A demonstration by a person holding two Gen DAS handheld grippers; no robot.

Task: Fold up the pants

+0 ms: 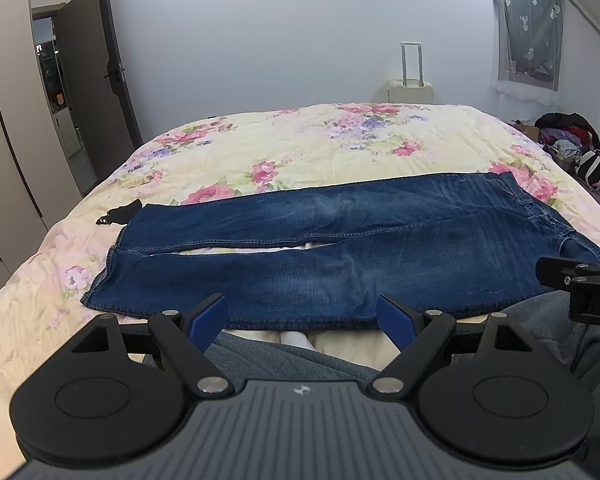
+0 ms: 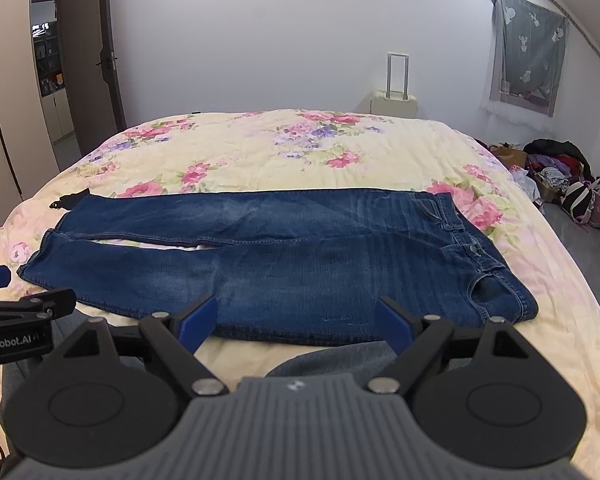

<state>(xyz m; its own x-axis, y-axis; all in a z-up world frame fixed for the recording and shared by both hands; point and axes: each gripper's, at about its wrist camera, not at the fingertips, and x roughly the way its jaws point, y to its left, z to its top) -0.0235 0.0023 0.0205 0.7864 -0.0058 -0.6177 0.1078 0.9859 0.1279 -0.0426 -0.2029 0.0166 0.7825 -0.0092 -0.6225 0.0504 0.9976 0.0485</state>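
A pair of dark blue jeans [image 1: 340, 256] lies flat across the floral bed, waistband at the right, leg hems at the left; it also shows in the right wrist view [image 2: 300, 264]. The two legs lie side by side with a narrow gap between them. My left gripper [image 1: 302, 316] is open and empty, held just short of the near leg's edge. My right gripper [image 2: 296, 318] is open and empty, just short of the near edge below the hip. Each gripper shows at the side of the other's view.
The bed [image 1: 300, 140] has a cream floral quilt. A small black item [image 1: 120, 214] lies by the hems. A suitcase [image 1: 410, 88] stands behind the bed. A clothes pile and bags [image 2: 560, 176] lie on the floor at right. The person's grey-clad legs [image 1: 284, 356] sit under the grippers.
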